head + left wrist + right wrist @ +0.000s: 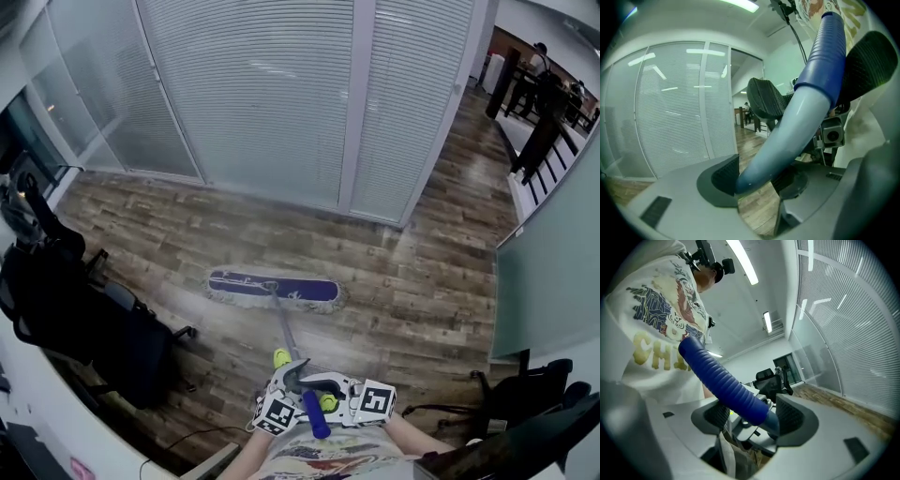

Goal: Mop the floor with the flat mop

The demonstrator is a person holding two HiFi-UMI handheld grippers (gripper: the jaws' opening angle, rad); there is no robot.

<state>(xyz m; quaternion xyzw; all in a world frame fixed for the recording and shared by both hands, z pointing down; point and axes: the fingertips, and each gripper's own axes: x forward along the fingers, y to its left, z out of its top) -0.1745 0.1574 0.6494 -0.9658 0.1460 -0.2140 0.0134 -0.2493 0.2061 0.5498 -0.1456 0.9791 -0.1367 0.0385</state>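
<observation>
The flat mop's blue head (272,288) lies flat on the wood floor in front of the blind-covered glass wall. Its pale pole (286,333) slants back to me and ends in a blue ribbed grip (316,417). My left gripper (291,382) is shut on the pole just below the grip; in the left gripper view the pale pole (787,140) is pinched between the dark pads (725,174) of that gripper (757,180). My right gripper (330,394) is shut on the ribbed grip (726,380), which crosses between the jaws of that gripper (752,416).
A black office chair (103,328) stands close on the left, with a cable (187,436) on the floor by it. Another dark chair (525,394) is at the lower right beside a frosted panel (553,262). The glass partition (262,94) runs across behind the mop.
</observation>
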